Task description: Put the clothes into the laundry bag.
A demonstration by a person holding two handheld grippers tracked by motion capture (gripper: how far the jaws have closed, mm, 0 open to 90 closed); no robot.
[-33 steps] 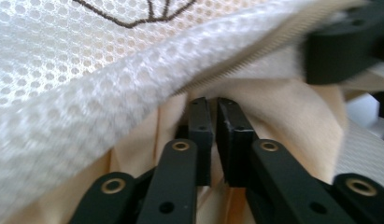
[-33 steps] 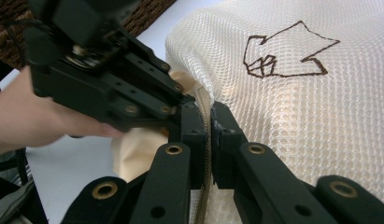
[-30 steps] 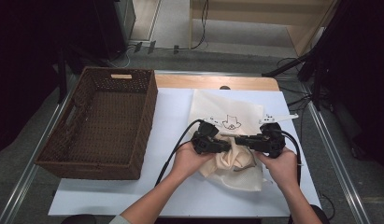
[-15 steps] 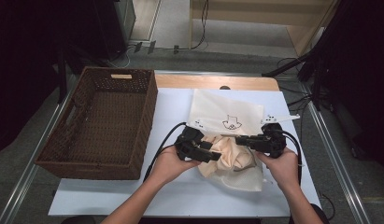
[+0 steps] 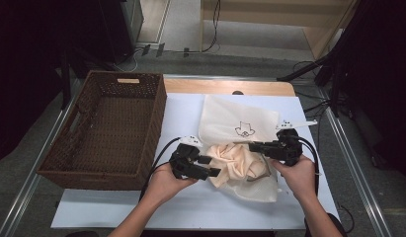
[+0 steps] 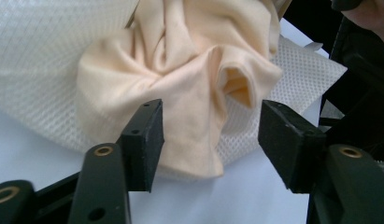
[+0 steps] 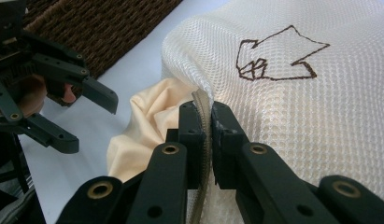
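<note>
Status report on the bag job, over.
Left gripper open, jaws just opened, off the peach cloth. Right gripper shut on the mesh bag edge. Cloth half out of the bag mouth. Wicker basket alongside, nothing blocking.

A white mesh bag (image 5: 238,127) of netted fabric, a soft matt peach cloth (image 5: 233,163) and a rough woven wicker basket (image 5: 107,129) are seen.
</note>
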